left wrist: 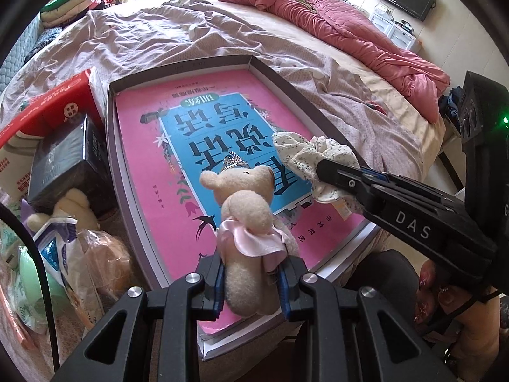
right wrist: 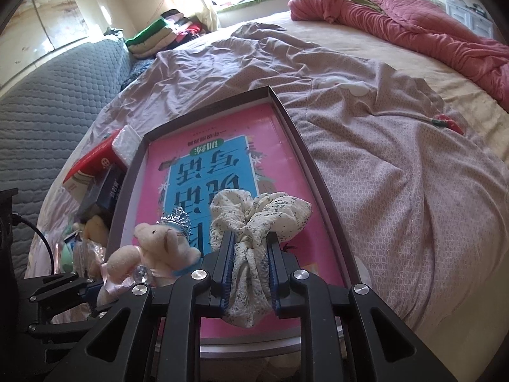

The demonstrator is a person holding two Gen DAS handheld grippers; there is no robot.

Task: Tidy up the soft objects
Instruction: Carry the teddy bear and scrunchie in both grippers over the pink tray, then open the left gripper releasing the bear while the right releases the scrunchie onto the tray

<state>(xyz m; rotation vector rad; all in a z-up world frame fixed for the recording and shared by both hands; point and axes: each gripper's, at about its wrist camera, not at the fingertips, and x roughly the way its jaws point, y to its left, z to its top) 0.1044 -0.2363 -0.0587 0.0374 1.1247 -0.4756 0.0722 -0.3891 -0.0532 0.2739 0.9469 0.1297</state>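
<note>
Scrunchie (right wrist: 254, 222) pinched by right gripper (right wrist: 251, 254); fingernails (left wrist: 428, 283) show only leftward.

Second plush (left wrist: 74, 205) half hidden behind bags (left wrist: 57, 254).

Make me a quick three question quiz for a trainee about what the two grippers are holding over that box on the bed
1. True or false: the left gripper is empty.
2. What is the right gripper shut on? A) a red box B) a floral scrunchie C) a pink quilt
3. Fill in: inside the shallow box lies a pink ____.

Key:
1. False; it is shut on the plush bear with a crown and pink skirt.
2. B
3. book
</note>
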